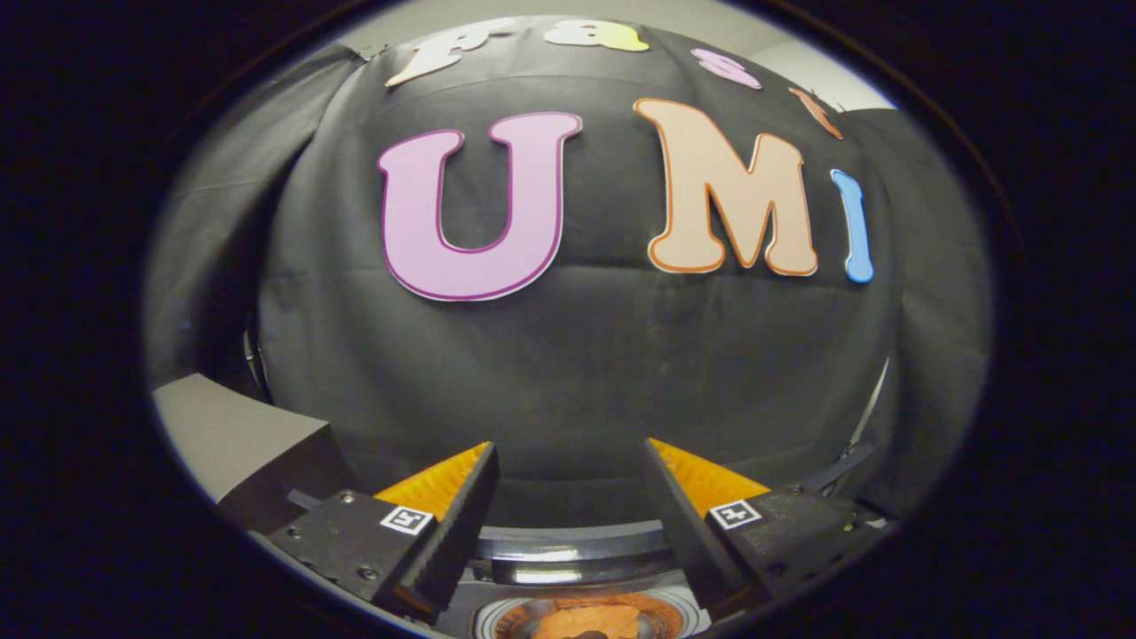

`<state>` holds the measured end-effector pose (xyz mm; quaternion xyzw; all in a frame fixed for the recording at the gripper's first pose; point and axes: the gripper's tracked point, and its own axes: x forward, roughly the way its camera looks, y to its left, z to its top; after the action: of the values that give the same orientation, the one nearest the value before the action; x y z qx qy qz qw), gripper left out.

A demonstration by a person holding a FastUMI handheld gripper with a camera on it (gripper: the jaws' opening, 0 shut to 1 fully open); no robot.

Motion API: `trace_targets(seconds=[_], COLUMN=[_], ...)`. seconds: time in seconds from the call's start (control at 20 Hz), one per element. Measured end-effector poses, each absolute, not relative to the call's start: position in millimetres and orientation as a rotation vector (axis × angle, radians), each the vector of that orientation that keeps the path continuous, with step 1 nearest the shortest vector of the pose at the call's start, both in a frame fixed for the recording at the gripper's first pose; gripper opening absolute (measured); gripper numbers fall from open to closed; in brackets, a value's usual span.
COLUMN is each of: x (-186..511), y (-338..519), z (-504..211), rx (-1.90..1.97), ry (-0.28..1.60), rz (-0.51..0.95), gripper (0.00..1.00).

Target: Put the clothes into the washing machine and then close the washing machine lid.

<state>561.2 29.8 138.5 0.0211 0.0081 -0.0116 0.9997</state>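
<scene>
orange clothes [586, 621] inside washing machine [577, 555], below open claw [568, 470] (empty)

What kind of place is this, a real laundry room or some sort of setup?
Likely a staged recording booth, not a laundry room: black cloth forms the wall behind, and a washing machine with orange clothing in its drum sits below the open, empty gripper.

Orange clothes [586, 619] inside the washing machine [577, 555], mostly hidden below the tool [568, 506] fingers.
</scene>
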Motion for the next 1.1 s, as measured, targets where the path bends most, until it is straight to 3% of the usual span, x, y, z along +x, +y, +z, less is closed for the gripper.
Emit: trace_targets(seconds=[1.1], x=[561.5], y=[32.9], z=[138.3], rx=[0.068], ry=[-0.017], rz=[-0.016], gripper=[0.96])
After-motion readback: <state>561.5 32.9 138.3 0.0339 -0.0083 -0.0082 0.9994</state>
